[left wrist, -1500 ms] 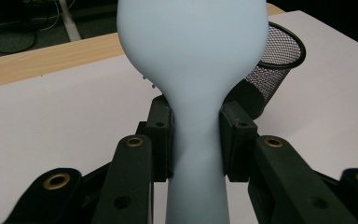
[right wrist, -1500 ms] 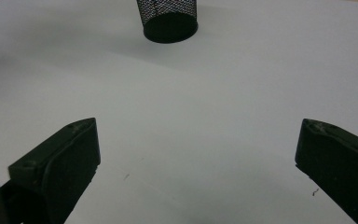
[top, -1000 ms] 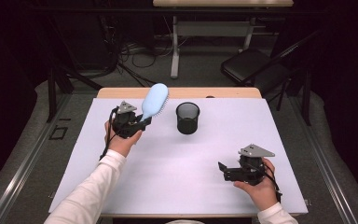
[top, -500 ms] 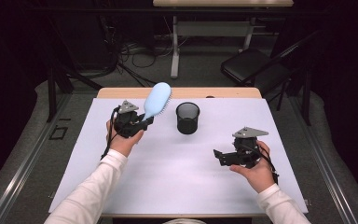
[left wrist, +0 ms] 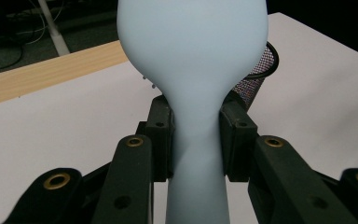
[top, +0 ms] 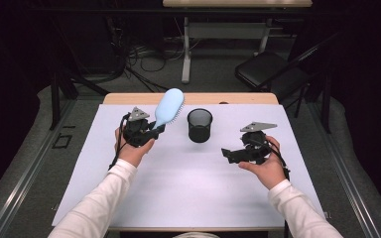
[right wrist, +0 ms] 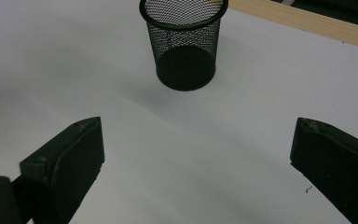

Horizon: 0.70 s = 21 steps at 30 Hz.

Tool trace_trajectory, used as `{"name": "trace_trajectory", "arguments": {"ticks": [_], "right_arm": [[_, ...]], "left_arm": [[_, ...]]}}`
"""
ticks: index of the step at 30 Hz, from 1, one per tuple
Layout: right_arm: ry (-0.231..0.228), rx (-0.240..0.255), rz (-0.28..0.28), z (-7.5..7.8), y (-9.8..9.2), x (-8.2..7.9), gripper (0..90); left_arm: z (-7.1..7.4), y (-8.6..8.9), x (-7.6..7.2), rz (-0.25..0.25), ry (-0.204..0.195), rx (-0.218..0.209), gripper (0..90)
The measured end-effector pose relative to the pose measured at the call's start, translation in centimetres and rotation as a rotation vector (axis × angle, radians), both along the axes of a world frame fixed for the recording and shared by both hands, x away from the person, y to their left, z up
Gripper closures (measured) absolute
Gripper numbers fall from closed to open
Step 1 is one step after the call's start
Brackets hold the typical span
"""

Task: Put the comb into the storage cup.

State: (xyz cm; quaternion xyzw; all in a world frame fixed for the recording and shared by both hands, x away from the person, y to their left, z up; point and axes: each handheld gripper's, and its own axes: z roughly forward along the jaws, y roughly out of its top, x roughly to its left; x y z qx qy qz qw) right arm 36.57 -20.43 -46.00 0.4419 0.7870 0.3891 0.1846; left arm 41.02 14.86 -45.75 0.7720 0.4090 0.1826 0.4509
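Pale-blue hairbrush [top: 169, 107] sits clamped by its handle in our left gripper [top: 155, 132]; next we tip it into the mesh cup [top: 199, 125] at three o'clock. Right gripper [top: 229, 154] gapes wide, empty.

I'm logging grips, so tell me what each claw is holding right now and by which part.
The left claw clamps the light blue hairbrush by its narrow handle neck. The right claw is open, holding nothing.

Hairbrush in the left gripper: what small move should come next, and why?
Probably carry the hairbrush rightward over the mesh cup. The left gripper clamps its handle, the cup stands upright and looks empty, and the right gripper is open, facing the cup.
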Motion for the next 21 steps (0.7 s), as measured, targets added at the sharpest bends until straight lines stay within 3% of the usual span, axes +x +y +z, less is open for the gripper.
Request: {"name": "trace_trajectory", "arguments": {"ticks": [6,21], "right_arm": [[0.025,0.017,0.003,0.7,0.7,1.5,4.5],[0.026,0.028,0.008,2.1,2.4,3.9,4.5]], "left_arm": [[0.0,-0.2,0.0,-0.002,-0.006,0.002,69.1],[0.0,-0.5,0.1,-0.003,-0.01,-0.006,69.1]]}}
